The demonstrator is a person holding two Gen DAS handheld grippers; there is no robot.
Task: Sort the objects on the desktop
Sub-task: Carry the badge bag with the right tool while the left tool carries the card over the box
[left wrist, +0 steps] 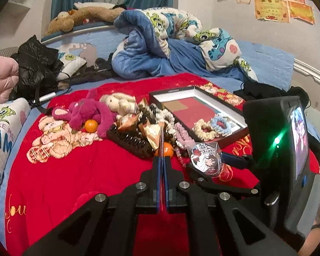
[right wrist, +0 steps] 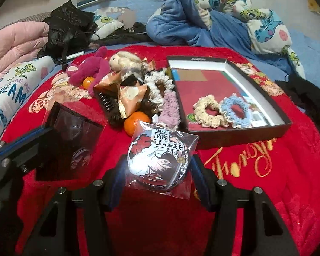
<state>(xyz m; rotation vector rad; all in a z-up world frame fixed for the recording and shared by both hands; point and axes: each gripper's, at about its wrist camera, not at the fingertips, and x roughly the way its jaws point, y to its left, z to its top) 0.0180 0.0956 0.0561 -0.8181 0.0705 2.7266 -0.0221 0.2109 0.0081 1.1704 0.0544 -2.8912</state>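
Bagged round anime badge [right wrist: 160,162], white, red-flowered, clamped in right hand-held gripper [right wrist: 157,170]; left hand-held gripper [left wrist: 162,162] pinching a thin card [right wrist: 70,145].

The blanket [right wrist: 288,170] is bright red with gold script lettering and pale cartoon bears near its left edge. On it, the box [right wrist: 241,136] is black outside, white inside its walls. One scrunchie [right wrist: 209,115] in it is cream, the other scrunchie [right wrist: 234,112] light blue. The bagged badge [right wrist: 160,160] is white, black and red. The tangerine [right wrist: 136,125] is orange, the plush toy [right wrist: 87,68] magenta.
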